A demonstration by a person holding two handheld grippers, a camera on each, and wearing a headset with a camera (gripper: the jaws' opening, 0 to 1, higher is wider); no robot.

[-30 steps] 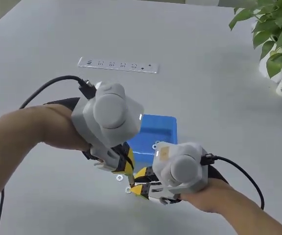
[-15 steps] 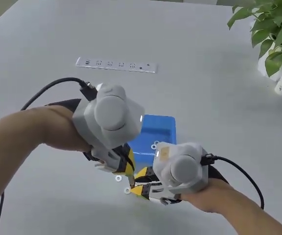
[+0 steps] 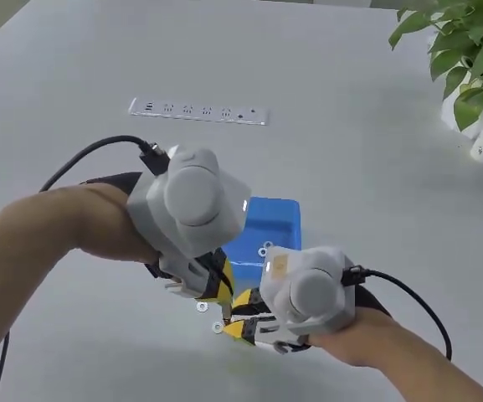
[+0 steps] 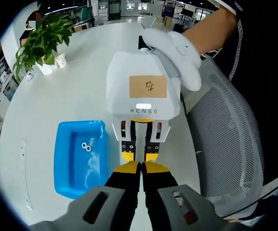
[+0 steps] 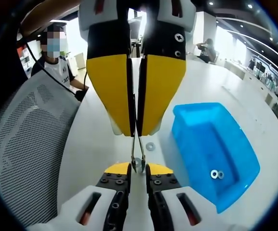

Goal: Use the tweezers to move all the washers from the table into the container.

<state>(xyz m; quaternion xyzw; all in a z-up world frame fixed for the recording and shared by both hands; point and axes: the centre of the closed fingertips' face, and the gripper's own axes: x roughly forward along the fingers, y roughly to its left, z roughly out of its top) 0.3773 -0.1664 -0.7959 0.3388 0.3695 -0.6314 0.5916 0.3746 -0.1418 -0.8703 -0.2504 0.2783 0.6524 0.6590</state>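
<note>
Two washers (image 5: 217, 174) already lie side by side in the blue container (image 5: 204, 130), which sits on the bench (image 3: 350, 151) just beyond the grippers. In the head view, a loose washer (image 3: 202, 306) and a second loose washer (image 3: 217, 327) lie on the bench, near and to the left of the container and almost under the grippers, so the job looks partly done.

The two grippers face each other nose to nose. The left gripper (image 5: 135, 132) has its yellow fingers closed on the upper part of the tweezers (image 5: 137, 151), whose thin arms run down toward the right gripper (image 5: 139, 169). That gripper's fingers stand very close on either side of the tweezers' lower end. I cannot tell whether they are pressing it or only bracketing it.

This looks like the stage of settling the hold on the tweezers between picks. No washer can be seen at the tips.

The next move probably calls for bringing the tips down over the nearest loose washer on the bench. The arms must then be pinched firmly enough that the flat ring does not skate away, before it is lifted to the far right and released over the container.
</note>
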